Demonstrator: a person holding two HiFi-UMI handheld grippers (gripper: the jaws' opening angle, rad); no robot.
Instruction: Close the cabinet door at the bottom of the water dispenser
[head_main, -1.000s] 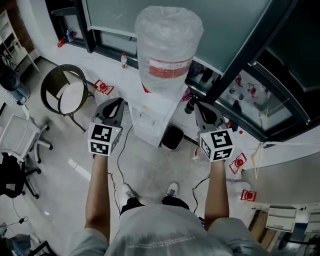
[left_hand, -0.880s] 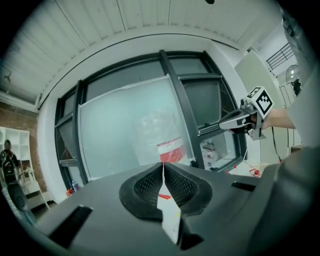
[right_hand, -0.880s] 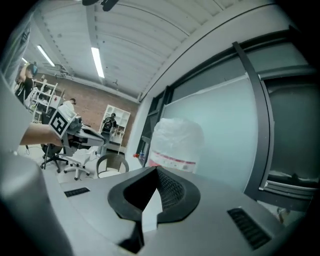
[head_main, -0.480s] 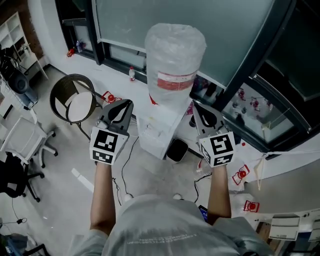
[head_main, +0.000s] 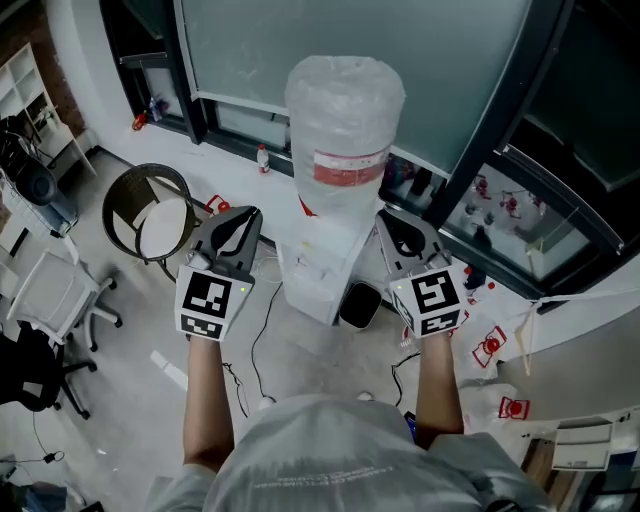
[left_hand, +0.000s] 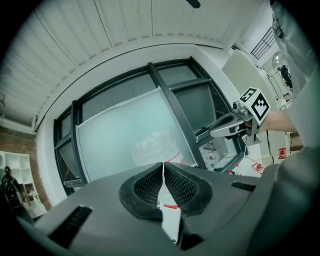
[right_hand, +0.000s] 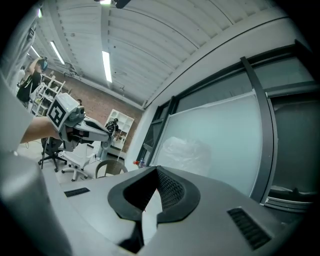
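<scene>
Hands up beside the water dispenser (head_main: 322, 268), well above its bottom door
The left gripper (head_main: 247, 214) and right gripper (head_main: 386, 219) point level on either side of the bottle (head_main: 343, 130), both with jaws closed on nothing. The cabinet door sits low on the front, too foreshortened from above to tell whether it is shut. If it is open, the next move probably calls for crouching and pushing it flat with closed jaws
</scene>
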